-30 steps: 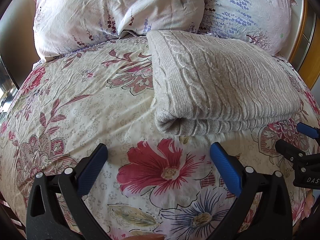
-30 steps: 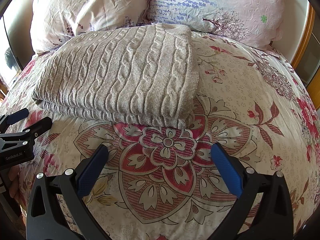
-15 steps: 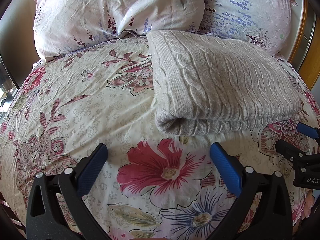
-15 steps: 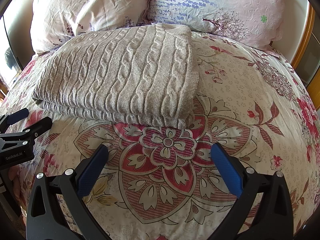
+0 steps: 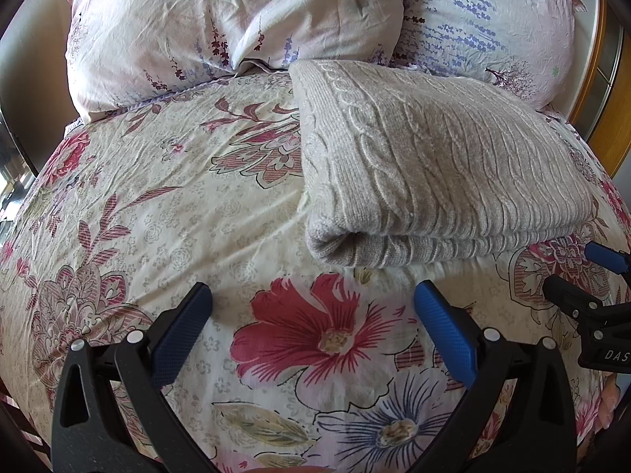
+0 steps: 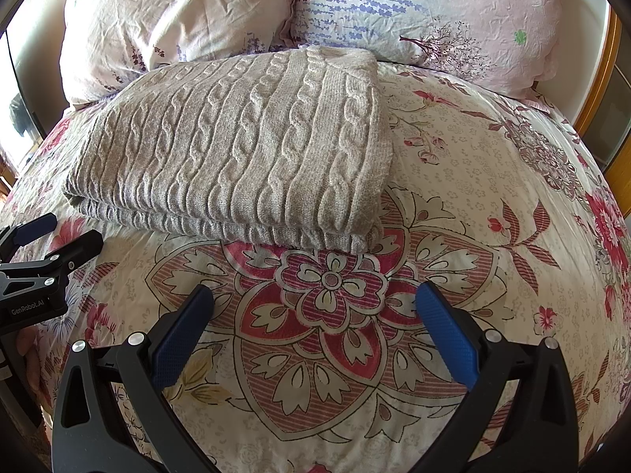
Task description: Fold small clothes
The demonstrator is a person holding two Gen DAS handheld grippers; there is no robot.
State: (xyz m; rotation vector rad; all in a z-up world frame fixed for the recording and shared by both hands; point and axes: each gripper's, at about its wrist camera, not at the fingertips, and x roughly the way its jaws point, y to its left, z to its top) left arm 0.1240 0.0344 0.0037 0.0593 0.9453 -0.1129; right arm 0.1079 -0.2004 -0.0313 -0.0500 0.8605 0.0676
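Sweater (image 6: pixel 236 149) — grey cable-knit, folded flat — lies on the floral sheet (image 6: pixel 473 205) just below two pillows (image 6: pixel 177 12). Left gripper (image 5: pixel 311 303) hovers near its folded edge, jaws spread wide, holding nothing; its body reads "GenRobot.AI". Right gripper (image 6: pixel 315 303) likewise gapes empty, with "DAS" legible on its side.
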